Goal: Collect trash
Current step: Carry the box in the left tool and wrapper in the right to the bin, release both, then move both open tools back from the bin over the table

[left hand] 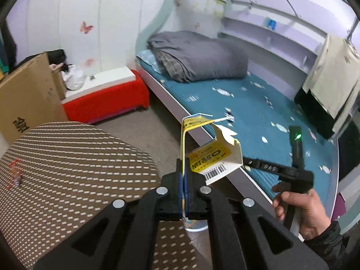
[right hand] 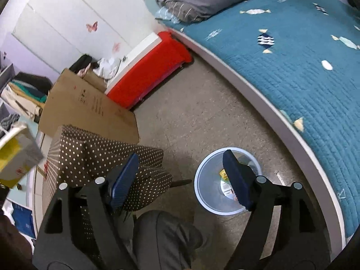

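Observation:
My left gripper [left hand: 185,175] is shut on a torn yellow and white cardboard box [left hand: 211,157] with a barcode, held in the air above the floor by the bed. The box also shows at the left edge of the right wrist view [right hand: 15,155]. My right gripper [right hand: 182,171] is open and empty, above the floor. A round light blue trash bin [right hand: 203,173] stands on the floor under its right finger [right hand: 236,180], with a few scraps inside. The bin's rim peeks below the left gripper [left hand: 195,227]. A small red wrapper [left hand: 15,173] lies on the dotted brown cushion [left hand: 78,157].
A bed with a teal fish-print cover [right hand: 292,67] and a grey folded duvet [left hand: 198,56] runs along the right. A red box [right hand: 148,72] and a large cardboard carton [right hand: 90,108] stand by the wall. The person's leg [right hand: 164,236] is below the right gripper.

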The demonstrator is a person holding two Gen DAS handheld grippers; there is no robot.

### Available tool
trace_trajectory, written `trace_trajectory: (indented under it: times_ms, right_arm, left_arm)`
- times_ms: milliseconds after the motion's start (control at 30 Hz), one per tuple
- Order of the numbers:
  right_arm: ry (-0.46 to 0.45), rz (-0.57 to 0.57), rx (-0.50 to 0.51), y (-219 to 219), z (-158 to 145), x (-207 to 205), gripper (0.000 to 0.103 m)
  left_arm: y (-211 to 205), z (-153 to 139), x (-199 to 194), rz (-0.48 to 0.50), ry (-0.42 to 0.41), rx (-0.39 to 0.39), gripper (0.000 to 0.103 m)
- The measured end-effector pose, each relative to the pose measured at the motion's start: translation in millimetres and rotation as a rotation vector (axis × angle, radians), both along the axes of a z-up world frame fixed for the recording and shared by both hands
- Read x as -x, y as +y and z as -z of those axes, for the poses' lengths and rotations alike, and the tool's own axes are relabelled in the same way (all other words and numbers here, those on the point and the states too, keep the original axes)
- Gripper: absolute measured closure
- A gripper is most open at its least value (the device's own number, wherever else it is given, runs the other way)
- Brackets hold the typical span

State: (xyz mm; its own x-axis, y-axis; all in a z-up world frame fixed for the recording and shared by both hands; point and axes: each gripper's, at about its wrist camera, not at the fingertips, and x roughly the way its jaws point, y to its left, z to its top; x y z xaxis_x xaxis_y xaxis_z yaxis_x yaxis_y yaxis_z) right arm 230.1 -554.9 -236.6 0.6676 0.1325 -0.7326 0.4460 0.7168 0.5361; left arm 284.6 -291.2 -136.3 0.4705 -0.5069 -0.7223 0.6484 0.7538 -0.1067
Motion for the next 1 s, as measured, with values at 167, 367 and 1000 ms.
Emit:
trace_trajectory:
  times_ms: [167,367,1000]
  right_arm:
    - [-0.025,0.03,0.016,-13,-13,19,0.023]
    - [-0.068,0.072,0.001,-26,-23,38,0.021]
    - [-0.081,0.051,0.022,-7,-37,58,0.009]
  left_arm:
    - [-35,23,-5,0.045,0.054,-0.035,0.102]
    - [-77,53,-12,0.092,0.125,-0.1,0.102]
    - [-105,85,-25,0.036,0.155,-0.234,0.007]
